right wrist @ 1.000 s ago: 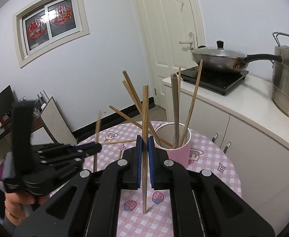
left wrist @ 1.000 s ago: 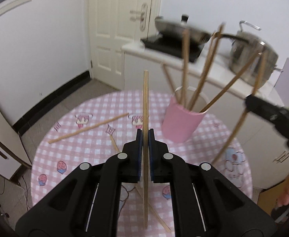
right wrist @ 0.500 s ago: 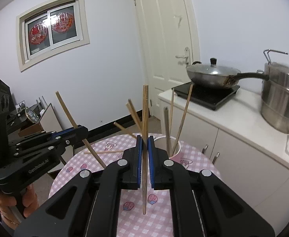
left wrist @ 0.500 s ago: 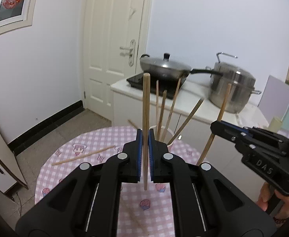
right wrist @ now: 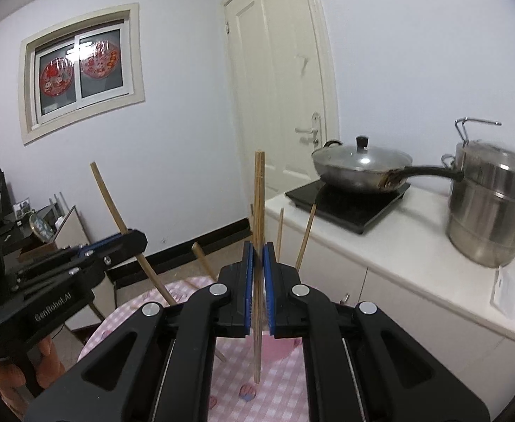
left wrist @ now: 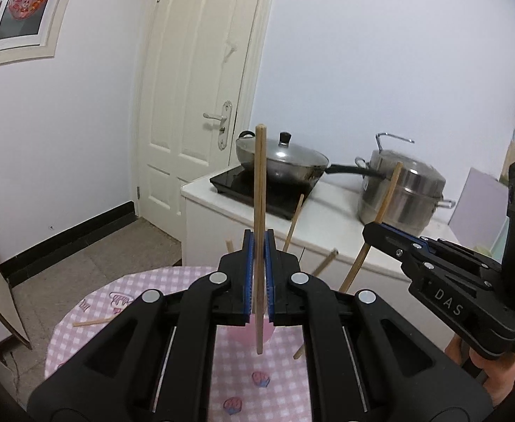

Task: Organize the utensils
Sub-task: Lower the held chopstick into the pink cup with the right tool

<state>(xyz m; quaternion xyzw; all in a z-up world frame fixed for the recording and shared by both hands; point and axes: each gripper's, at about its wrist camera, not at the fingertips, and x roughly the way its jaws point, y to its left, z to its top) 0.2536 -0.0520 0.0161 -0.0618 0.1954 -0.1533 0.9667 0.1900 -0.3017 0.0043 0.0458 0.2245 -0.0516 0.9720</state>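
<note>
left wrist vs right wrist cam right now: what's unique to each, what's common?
Left wrist only: a loose chopstick lying on the checked tablecloth, and the right tongs from the side, shut on a chopstick.

Right wrist only: the full window and the left tongs from the side, clamping a slanted chopstick.

Both: wok, steel pot, door, pink cup.

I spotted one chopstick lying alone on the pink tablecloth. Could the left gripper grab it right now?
Probably not as things stand. The left gripper is shut on an upright chopstick, so its jaws are occupied. The loose chopstick lies unobstructed on the tablecloth, well below and to its left.
</note>
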